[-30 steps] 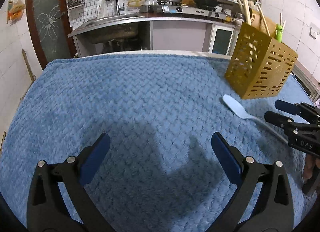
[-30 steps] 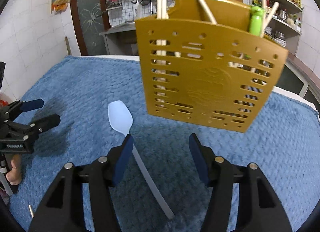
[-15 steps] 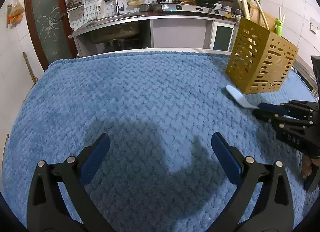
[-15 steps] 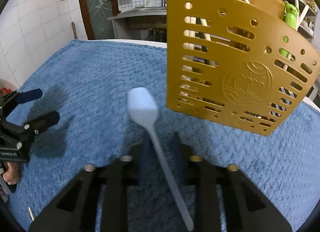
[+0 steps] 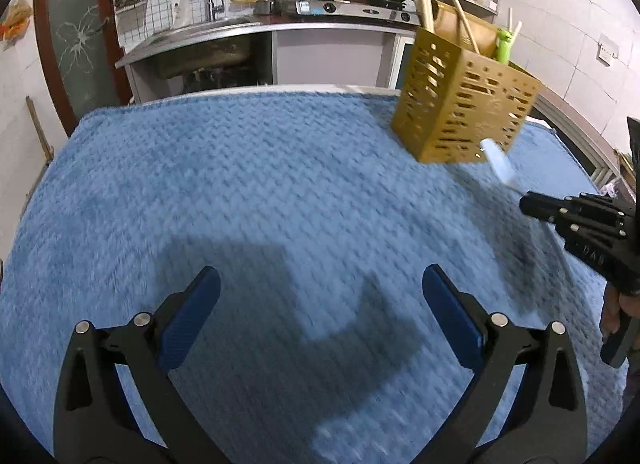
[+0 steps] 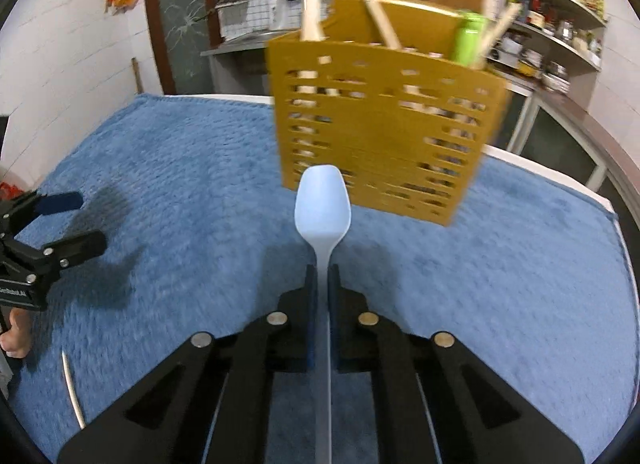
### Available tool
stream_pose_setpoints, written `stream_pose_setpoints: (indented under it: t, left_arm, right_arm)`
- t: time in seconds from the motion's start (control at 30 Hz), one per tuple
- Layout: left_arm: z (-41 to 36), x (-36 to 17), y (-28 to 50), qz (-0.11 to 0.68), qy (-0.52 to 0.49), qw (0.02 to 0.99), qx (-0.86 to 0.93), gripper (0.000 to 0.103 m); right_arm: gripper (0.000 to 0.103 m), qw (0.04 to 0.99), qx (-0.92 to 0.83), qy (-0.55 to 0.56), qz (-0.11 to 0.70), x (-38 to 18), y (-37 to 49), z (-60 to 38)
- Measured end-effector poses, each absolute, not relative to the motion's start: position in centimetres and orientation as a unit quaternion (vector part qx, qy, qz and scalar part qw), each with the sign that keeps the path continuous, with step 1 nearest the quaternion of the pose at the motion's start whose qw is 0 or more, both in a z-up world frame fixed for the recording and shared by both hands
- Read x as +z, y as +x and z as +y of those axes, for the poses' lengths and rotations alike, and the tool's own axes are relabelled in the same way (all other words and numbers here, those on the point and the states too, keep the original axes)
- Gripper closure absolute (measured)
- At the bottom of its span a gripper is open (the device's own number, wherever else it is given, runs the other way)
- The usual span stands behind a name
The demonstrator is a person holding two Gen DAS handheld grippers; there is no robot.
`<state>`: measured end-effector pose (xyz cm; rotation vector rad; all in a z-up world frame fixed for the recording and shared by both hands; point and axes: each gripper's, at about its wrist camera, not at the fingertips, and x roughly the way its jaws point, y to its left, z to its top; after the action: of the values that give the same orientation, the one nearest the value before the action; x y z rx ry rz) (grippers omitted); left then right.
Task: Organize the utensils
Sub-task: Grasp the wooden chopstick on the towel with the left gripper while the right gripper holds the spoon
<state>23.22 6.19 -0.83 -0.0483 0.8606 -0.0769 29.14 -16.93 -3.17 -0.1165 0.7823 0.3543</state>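
My right gripper (image 6: 322,272) is shut on the handle of a pale blue spoon (image 6: 323,208) and holds it off the blue cloth, bowl pointing at the golden slotted utensil holder (image 6: 380,136). The holder stands upright with wooden chopsticks and a green item in it. In the left wrist view the spoon (image 5: 498,162) shows in front of the holder (image 5: 464,104), with the right gripper (image 5: 536,204) at the far right. My left gripper (image 5: 320,304) is open and empty above the cloth's near middle.
A blue textured cloth (image 5: 240,184) covers the table. A thin metal rod (image 6: 72,392) lies on the cloth at the near left in the right wrist view. The kitchen counter with sink and stove (image 5: 312,8) lies beyond the far edge.
My right gripper closed on the spoon's handle and lifted it off the cloth, bowl now raised toward the holder. My left gripper stayed open and shifted only slightly.
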Motion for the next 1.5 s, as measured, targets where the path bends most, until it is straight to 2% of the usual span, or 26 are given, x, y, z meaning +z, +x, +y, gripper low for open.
stream_pose_setpoints:
  t: [0.5,0.57,0.67,0.73,0.93,1.03,1.17,1.3,1.5]
  left_arm:
    - [2.1,-1.7,13.7,0.441,-0.06,0.894,0.053,0.006]
    - [1.6,-2.0,12.9,0.449,-0.07,0.887,0.078,0.009]
    - [1.3,-2.9,12.1,0.473,-0.096,0.87,0.104,0.024]
    - [1.0,-3.4,12.0,0.485,-0.107,0.861,0.107,0.042]
    - [-0.6,-3.7,12.9,0.504,-0.077,0.848,0.145,0.063]
    - [-1.4,-3.5,13.7,0.514,-0.062,0.844,0.138,0.083]
    - [-2.1,-3.4,14.7,0.525,-0.05,0.841,0.124,0.088]
    - [-1.7,-3.2,16.3,0.528,-0.052,0.841,0.106,0.099]
    - [-0.8,-2.9,18.3,0.533,-0.071,0.841,0.067,0.099]
  right_arm:
    - [0.097,0.917,0.118,-0.063,0.375,-4.6,25.1,-24.3]
    - [0.097,0.919,0.117,-0.059,0.373,-4.6,24.7,-24.8]
    - [0.097,0.921,0.121,-0.05,0.366,-4.7,24.3,-25.5]
    - [0.097,0.922,0.123,-0.043,0.364,-4.9,24.3,-25.9]
    - [0.097,0.924,0.12,-0.022,0.363,-5.4,24.2,-26.8]
    - [0.097,0.926,0.115,-0.01,0.36,-5.2,24.1,-27.4]
    - [0.097,0.926,0.112,-0.001,0.36,-5.2,24.2,-27.6]
    - [0.097,0.924,0.112,-0.002,0.365,-5.4,24.5,-27.4]
    - [0.097,0.918,0.104,-0.005,0.382,-5.7,25.0,-26.8]
